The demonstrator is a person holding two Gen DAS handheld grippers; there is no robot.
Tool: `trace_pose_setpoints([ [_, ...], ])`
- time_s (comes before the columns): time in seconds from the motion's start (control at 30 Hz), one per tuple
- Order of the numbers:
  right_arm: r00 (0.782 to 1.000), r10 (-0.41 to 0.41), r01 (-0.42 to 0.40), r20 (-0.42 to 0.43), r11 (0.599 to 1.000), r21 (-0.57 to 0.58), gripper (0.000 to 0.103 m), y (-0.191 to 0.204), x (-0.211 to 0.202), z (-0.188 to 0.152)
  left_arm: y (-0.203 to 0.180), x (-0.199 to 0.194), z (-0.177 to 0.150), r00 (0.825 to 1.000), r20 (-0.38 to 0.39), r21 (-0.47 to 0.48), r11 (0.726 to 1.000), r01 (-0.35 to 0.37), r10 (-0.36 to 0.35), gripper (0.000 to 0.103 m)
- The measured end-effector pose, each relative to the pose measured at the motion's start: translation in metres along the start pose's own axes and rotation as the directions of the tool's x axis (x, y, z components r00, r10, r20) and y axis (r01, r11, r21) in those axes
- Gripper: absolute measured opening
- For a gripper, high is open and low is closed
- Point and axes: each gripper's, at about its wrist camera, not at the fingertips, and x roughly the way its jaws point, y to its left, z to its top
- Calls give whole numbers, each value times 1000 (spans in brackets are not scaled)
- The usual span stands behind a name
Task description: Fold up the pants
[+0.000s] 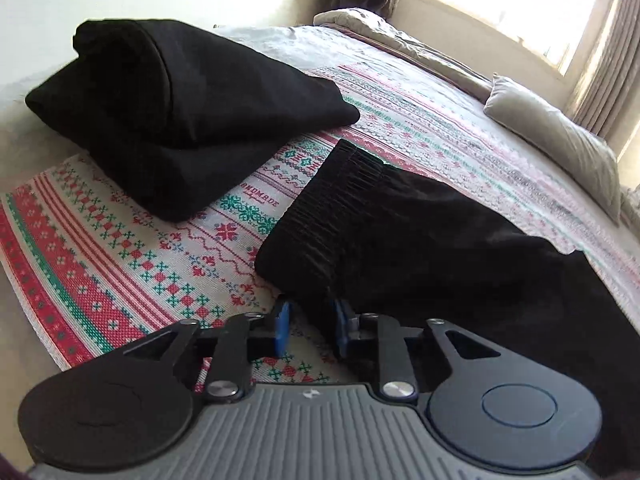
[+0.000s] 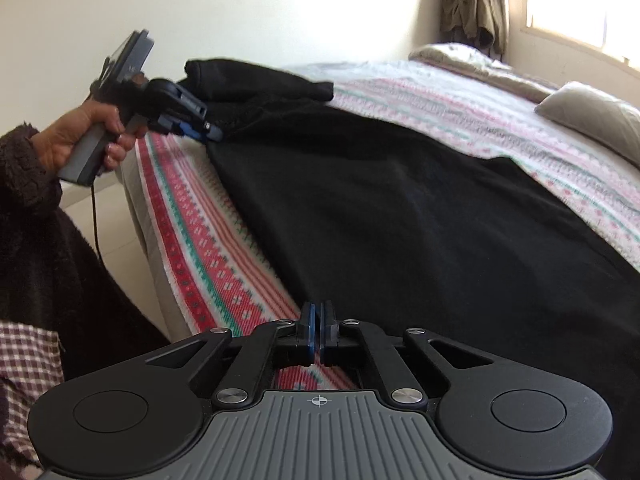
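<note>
A home bedroom: a bed (image 1: 440,92) under a patterned knit blanket (image 1: 132,248), a pillow (image 1: 556,140) beside a curtained window (image 1: 516,4), clothes (image 2: 474,0) hanging in the corner, folded garments (image 1: 172,108) stacked on the blanket.

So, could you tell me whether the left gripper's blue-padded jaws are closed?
No, the left gripper stands open, with patterned bedspread showing between its pads.

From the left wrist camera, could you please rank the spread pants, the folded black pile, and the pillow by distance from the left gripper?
Measured from the left gripper:
1. Spread pants, right at the fingertips, slightly right.
2. Folded black pile, farther up the bed, left.
3. Pillow, far right, near the window.
</note>
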Motion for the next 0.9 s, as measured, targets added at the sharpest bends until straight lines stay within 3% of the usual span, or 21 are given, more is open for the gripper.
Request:
trace_pose_setpoints([
  [0.1,1000,3,-3,-10,1000,-18,13,1,-4,1,-6,-14,1,996,79,46,998,-32,28,59],
  [0.17,1000,9,-9,24,1000,12,22,-6,-14,5,-12,-27,3,987,158,62,997,-35,25,78],
  [0.23,997,-23,19,72,998,54,35,-17,-22,13,-25,-36,6,972,234,94,995,-33,10,87],
  [0.37,986,-109,87,124,981,172,35,-45,-24,27,-59,-38,11,956,288,211,977,0,-62,98],
  [0.53,970,-206,159,128,939,307,35,-78,-1,43,-126,-8,12,947,180,390,903,179,-266,101],
  [0.7,964,-248,200,95,912,359,35,-102,24,53,-177,37,4,934,106,482,839,252,-341,101],
  [0.77,963,-258,215,79,910,355,35,-106,35,54,-183,49,-1,942,81,506,827,243,-327,101],
  [0.9,965,-262,245,7,911,332,35,-110,55,48,-183,68,-12,980,17,557,816,155,-198,101],
])
